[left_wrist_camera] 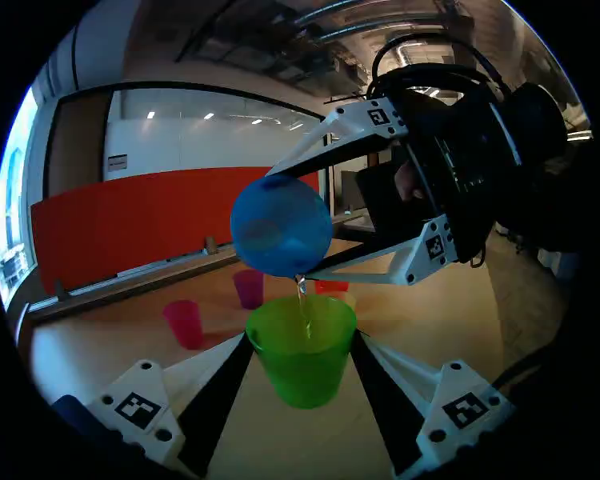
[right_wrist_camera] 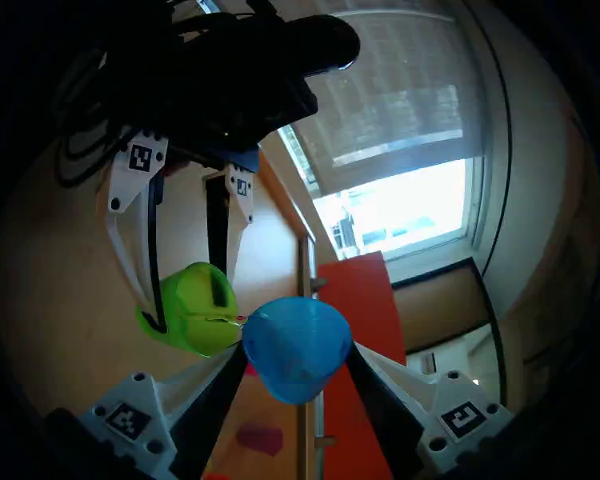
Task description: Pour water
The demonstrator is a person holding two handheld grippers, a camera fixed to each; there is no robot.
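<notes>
My left gripper [left_wrist_camera: 302, 346] is shut on an upright green cup [left_wrist_camera: 303, 364], held low in the middle of the left gripper view. Just above it the right gripper [left_wrist_camera: 302, 222], reaching in from the upper right, grips a blue cup [left_wrist_camera: 280, 228] tipped steeply over. A thin stream of water [left_wrist_camera: 302, 302] runs from the blue cup's rim into the green cup. In the right gripper view the blue cup [right_wrist_camera: 296, 352] sits between the right gripper's [right_wrist_camera: 296, 362] own fingers. The green cup [right_wrist_camera: 190, 310] is beside it, held by the left gripper [right_wrist_camera: 192, 300].
On the wooden table [left_wrist_camera: 436, 320] behind the green cup stand a pink cup [left_wrist_camera: 184, 322], a purple cup [left_wrist_camera: 250, 287] and a red cup [left_wrist_camera: 332, 285]. A red wall panel [left_wrist_camera: 140, 216] runs along the table's far side. A bright window [right_wrist_camera: 396, 208] is beyond.
</notes>
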